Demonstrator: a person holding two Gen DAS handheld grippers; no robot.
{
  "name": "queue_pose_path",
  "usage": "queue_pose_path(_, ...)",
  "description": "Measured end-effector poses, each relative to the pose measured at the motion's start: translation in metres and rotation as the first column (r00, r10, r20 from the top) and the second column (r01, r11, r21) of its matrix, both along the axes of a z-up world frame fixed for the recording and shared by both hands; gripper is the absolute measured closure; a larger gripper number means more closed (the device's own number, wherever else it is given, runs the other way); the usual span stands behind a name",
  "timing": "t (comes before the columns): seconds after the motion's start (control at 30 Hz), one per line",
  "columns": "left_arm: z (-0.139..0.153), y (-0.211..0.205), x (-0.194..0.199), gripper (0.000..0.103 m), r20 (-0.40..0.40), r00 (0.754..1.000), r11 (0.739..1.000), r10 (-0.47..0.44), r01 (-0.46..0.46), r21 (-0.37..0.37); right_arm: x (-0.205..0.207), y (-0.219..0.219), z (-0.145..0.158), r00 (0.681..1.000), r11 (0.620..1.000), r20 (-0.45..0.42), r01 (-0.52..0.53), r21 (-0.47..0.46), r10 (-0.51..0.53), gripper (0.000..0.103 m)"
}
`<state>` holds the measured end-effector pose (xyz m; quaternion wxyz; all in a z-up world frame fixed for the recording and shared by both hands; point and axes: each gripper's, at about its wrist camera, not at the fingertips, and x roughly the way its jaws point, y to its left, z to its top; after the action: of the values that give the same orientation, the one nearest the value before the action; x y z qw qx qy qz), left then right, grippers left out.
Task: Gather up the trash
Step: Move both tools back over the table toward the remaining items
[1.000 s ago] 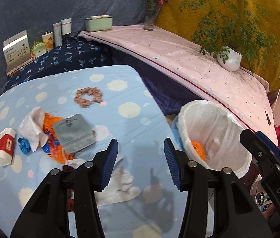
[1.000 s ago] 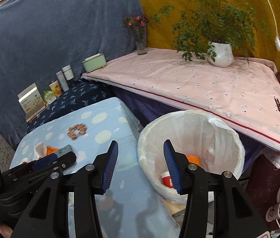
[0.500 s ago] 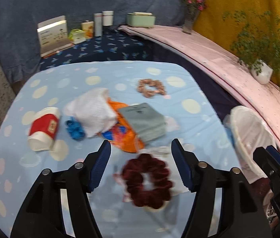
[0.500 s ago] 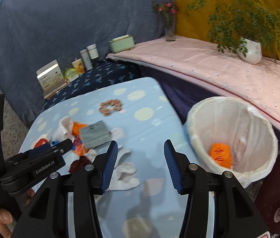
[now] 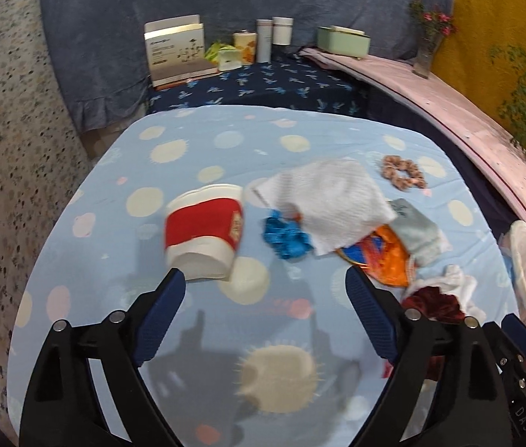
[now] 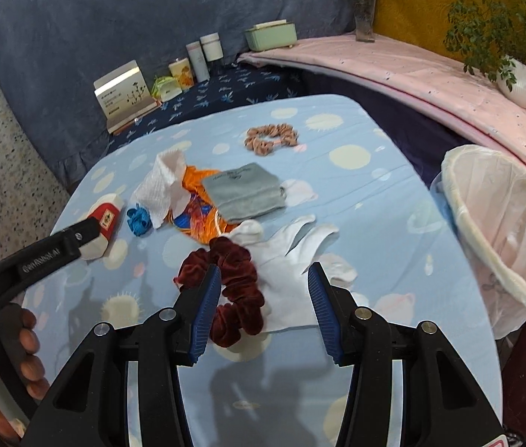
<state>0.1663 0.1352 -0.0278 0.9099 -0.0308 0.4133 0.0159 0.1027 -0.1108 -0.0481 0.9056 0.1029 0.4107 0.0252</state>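
On the table (image 5: pixel 195 141), both claws are hanging wide and empty, the left gripper (image 5: pixel 264 298) nosing at the cup (image 5: pixel 203 231), the right gripper (image 6: pixel 264 294) over tissue (image 6: pixel 285 257), so most trash is waiting for the bin (image 6: pixel 501 219).

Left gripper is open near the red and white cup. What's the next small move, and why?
Probably ease the left gripper forward and slightly left so its open jaws straddle the red and white paper cup, then close. The cup lies on its side just ahead of the left jaw, not yet between them, and nothing is held.

The red-banded paper cup (image 5: pixel 203 231) is lying before my left gripper (image 5: pixel 264 314); the crumpled white tissue (image 5: pixel 331 205) is lying to its right.
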Motion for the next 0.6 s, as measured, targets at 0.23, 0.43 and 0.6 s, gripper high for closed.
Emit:
queue_pose_path(0.23, -0.015, 0.034, 0.016, 0.011, -0.033, 0.998, 0.998, 0.056, -0.057, -0.04, 0.012, 0.011, -0.019, 0.999, 1.0, -0.048, -0.008, -0.001, 0.008, 0.055)
queue_pose_path(0.43, -0.03, 0.048, 0.032, 0.01, -0.075, 0.995, 0.995, 0.062, -0.068, -0.079, 0.02, 0.018, -0.027, 0.998, 1.0, -0.065, -0.01, -0.01, 0.01, 0.055)
queue_pose_path(0.6, -0.043, 0.058, 0.048, 0.01, -0.107, 0.992, 0.99, 0.066, -0.078, -0.114, 0.026, 0.025, -0.034, 0.996, 1.0, -0.082, -0.021, -0.019, 0.02, 0.059)
